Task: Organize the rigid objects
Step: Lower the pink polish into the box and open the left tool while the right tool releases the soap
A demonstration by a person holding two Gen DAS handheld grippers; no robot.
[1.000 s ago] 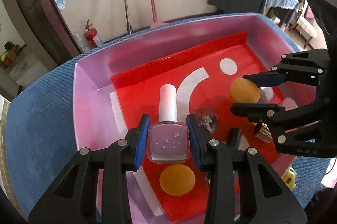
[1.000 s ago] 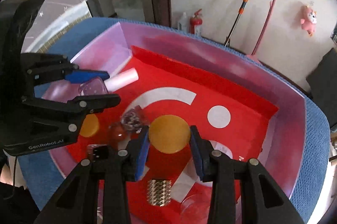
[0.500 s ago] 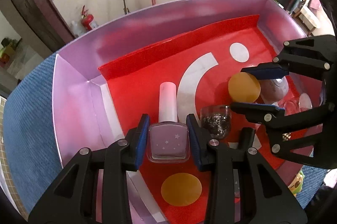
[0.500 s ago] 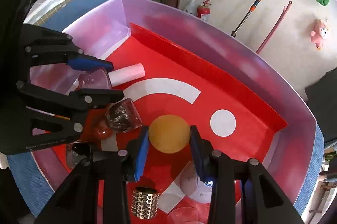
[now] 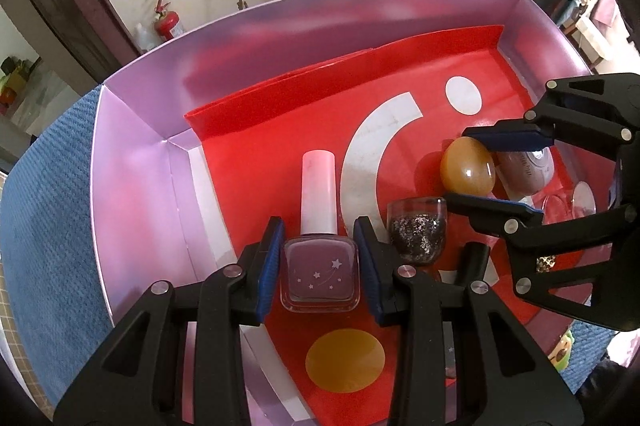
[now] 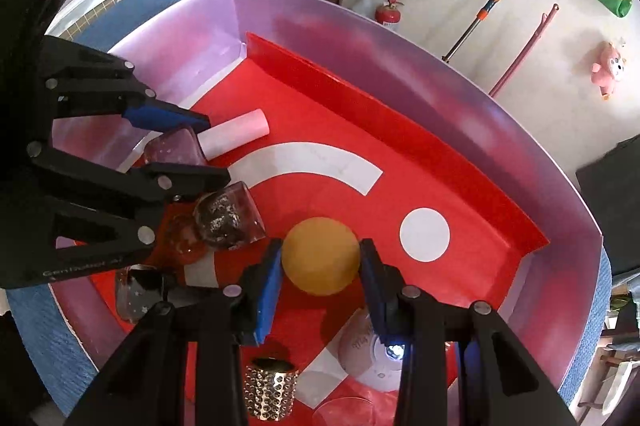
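A: Your left gripper (image 5: 319,268) has its blue fingers (image 5: 269,266) pinching the nail polish bottle (image 5: 319,272) by its flat glass sides, low centre of the left wrist frame, inside the pink-walled box (image 5: 136,161). The bottle's long axis runs straight away from your fingers, pale pink cap (image 5: 318,193) pointing up the frame.

B: And your right gripper (image 6: 320,276)?

A: Fingers clamped on the amber egg-shaped stone (image 6: 321,256), smooth and glossy, centre of the right wrist frame, just above the box's red liner (image 6: 440,161). In the left wrist view its long axis tilts upward between the pads.

B: What's crowding you?

A: The clear glitter jar (image 5: 417,232) sits just beside the bottle, right of your left fingers. Near the stone there's a mauve rounded compact (image 5: 526,171) and a gold studded cylinder (image 6: 272,392), lower edge of the right frame. Hard, slick surfaces all round, so I'd judge a slip likely if you loosen unevenly.
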